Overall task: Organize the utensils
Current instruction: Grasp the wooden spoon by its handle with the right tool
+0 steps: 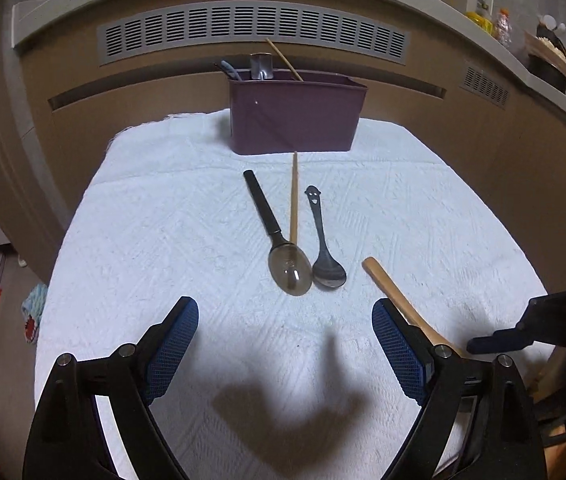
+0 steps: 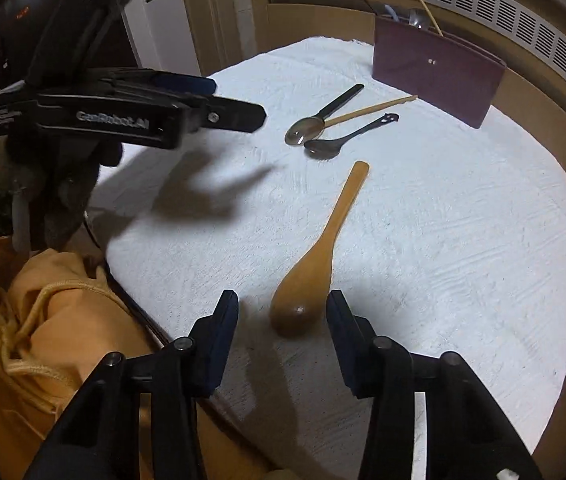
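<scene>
Wooden rice paddle (image 2: 315, 264), judged light, rigid and low-lying on the towel-covered table (image 2: 463, 240) near its front edge, is bracketed at its bowl by the wide-open, empty right gripper (image 2: 283, 304); the narrow handle looks easier to pinch; left gripper (image 1: 285, 312) also wide, empty.

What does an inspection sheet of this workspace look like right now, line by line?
Surface: white towel covers the table.
Job's things: purple bin at the far edge, with some utensils already standing in it; black-handled spoon, chopstick, smiley spoon and wooden spoon lie loose on the towel.
Clutter: nothing seen on the towel.
Grippers: left gripper open, empty, above the towel; right gripper open, its fingers either side of the wooden spoon's bowl.
Cables: nothing seen.
Surroundings: vent grille behind the bin; cluttered ledge beyond.
</scene>
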The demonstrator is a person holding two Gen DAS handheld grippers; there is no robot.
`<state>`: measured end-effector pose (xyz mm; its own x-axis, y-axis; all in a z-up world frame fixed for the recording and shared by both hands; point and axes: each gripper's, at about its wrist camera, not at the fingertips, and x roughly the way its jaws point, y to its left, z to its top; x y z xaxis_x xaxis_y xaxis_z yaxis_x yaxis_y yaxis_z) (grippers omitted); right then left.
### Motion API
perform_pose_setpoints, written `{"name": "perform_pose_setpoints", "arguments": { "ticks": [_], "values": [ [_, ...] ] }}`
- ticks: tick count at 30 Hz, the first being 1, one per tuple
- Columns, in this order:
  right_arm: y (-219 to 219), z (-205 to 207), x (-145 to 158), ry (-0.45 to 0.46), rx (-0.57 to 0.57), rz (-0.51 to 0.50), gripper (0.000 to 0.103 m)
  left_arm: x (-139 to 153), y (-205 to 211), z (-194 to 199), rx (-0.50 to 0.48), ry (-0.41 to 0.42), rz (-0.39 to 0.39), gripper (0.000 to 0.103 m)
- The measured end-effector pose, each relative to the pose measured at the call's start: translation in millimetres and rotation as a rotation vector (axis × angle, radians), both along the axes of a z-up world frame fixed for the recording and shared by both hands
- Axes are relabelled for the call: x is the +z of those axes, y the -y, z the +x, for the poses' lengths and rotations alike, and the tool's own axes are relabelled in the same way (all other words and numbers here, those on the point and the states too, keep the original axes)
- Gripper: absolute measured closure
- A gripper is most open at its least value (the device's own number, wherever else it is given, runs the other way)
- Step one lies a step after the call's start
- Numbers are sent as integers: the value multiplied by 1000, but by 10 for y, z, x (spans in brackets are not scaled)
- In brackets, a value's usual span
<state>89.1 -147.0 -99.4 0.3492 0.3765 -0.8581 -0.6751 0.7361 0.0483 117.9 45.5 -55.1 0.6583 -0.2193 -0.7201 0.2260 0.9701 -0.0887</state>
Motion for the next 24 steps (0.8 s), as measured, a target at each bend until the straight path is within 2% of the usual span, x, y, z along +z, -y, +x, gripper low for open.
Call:
{"name": "perform_pose_setpoints", "arguments": {
  "ticks": [7,14,17,24],
  "values": [
    [-110,34,-98,3,5,-79,59,-15,6,-8,6,-11,-2,12],
    [-77,84,-58,16,-19,-85,73,-57,-10,15,11,-30,-9,12],
    [-4,132,61,61,-52,-74,74,-50,-22,20,16,-20,-14,12],
    [347,400,620,214,-203,17,77,-74,-5,93,25,-31,-41,12]
  ]
}}
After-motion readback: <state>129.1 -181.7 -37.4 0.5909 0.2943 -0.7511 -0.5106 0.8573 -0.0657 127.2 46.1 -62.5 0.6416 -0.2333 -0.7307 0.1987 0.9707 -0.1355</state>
